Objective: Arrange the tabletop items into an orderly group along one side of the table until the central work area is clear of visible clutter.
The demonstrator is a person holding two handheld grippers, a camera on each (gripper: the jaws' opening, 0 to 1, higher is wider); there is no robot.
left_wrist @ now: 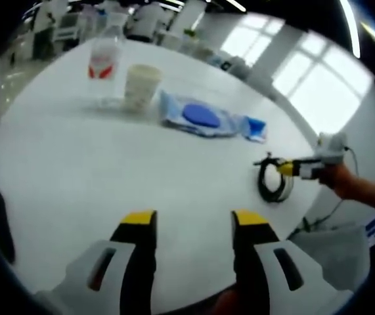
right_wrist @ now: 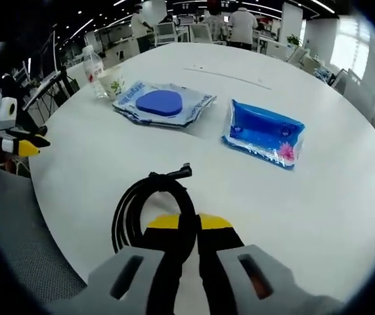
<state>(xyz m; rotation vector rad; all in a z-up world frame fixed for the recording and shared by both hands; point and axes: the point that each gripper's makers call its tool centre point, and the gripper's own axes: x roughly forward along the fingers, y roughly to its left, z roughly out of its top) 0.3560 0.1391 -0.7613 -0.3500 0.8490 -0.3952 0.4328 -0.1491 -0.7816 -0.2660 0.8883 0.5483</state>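
My right gripper (right_wrist: pixel 188 226) is shut on a coiled black cable (right_wrist: pixel 149 205) near the edge of the round white table (right_wrist: pixel 331 216). The left gripper view shows that gripper (left_wrist: pixel 300 168) at the right, with the cable (left_wrist: pixel 274 182) hanging from it. My left gripper (left_wrist: pixel 194 223) is open over bare tabletop with nothing between its jaws, and it appears at the left of the right gripper view (right_wrist: pixel 18 143). Beyond lie a clear packet with a blue disc (right_wrist: pixel 162 104), a blue pouch (right_wrist: pixel 263 134), a paper cup (right_wrist: pixel 112 83) and a water bottle (right_wrist: pixel 93 65).
The bottle (left_wrist: pixel 105 60), the cup (left_wrist: pixel 141 85), the disc packet (left_wrist: pixel 200 117) and the pouch (left_wrist: pixel 256 126) form a row across the far part of the table (left_wrist: pixel 75 170). A grey chair (right_wrist: pixel 16 249) stands by the near edge. People and desks fill the background.
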